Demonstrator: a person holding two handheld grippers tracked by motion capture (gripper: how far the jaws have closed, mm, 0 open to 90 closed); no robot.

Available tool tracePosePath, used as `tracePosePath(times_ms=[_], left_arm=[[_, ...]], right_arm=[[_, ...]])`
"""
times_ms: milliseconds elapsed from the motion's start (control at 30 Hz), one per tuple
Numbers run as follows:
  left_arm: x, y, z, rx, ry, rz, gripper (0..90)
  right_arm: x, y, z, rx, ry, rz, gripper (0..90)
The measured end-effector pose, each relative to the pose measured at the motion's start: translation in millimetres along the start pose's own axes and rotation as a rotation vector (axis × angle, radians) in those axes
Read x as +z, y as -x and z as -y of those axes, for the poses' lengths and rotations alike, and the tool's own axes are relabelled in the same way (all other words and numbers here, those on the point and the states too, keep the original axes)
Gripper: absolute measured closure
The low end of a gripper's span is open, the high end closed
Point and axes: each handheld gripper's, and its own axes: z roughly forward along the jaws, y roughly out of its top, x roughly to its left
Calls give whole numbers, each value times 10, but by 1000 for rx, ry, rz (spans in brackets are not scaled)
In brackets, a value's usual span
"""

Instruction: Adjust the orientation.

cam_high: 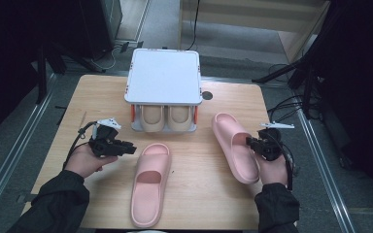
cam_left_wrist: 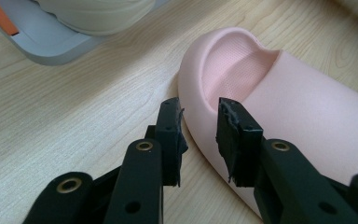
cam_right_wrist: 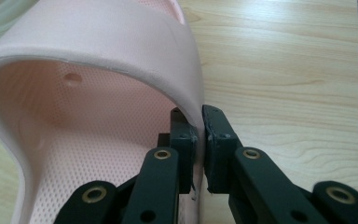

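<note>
Nearest us in the high view, low centre, lies one pink foam slide sandal (cam_high: 150, 183) on the wooden surface (cam_high: 199, 194); its mate (cam_high: 234, 145) sits right of centre.

Left gripper view: our left gripper (cam_left_wrist: 199, 135) stands open beside the toe.

Right gripper view: our right gripper (cam_right_wrist: 199, 149) pinches the mate's strap; we'd lift slowly. No writing shows.
</note>
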Motion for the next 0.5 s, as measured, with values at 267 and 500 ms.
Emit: tracePosePath(times_ms=[267,500], left_arm=[[26,-14,49,13,-14,-6,735],[42,22,88,45,-5,-7,735]], right_arm=[[-25,-303,170,-46,-21,-53,844],[23,-703,314,-164,-67,-83,840]])
